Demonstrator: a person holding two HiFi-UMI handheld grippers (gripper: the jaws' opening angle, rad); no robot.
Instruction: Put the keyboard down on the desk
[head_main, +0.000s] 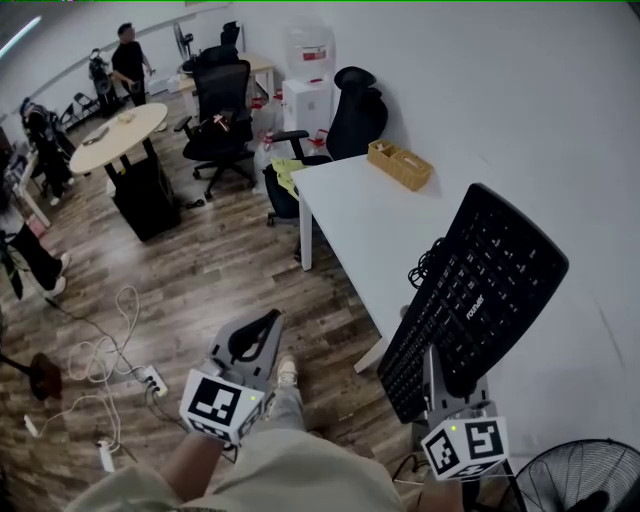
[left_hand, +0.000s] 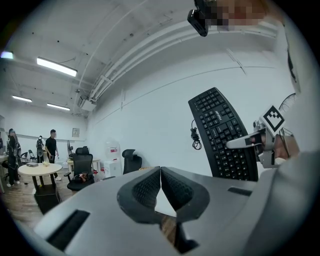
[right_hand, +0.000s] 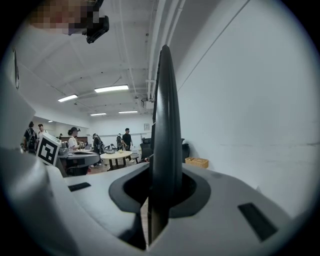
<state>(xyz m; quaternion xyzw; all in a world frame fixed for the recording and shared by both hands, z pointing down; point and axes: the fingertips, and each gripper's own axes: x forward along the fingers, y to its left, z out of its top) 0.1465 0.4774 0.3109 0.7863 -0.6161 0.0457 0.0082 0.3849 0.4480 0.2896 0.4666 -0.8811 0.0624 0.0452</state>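
Near the desk (head_main: 350, 215), right gripper (head_main: 450, 378) clamps the upheld keyboard (head_main: 482, 285) in its fingers; left gripper (head_main: 256, 336) hangs low, fingers together.

One keyboard (head_main: 480, 290), one desk (head_main: 360, 215), two hand-held grippers (head_main: 272, 318) (head_main: 447, 372).

The keyboard (head_main: 480, 290) is matt black plastic. The left tool (head_main: 268, 320) and right tool (head_main: 450, 372) are both smooth grey plastic, matt too, and the left one has dark, finely ribbed pads (left_hand: 149, 189). The tabletop (head_main: 360, 225) looks smooth and white. The floor (head_main: 200, 270) is wood-grain planking with a slight sheen, and the basket (head_main: 400, 166) is woven.
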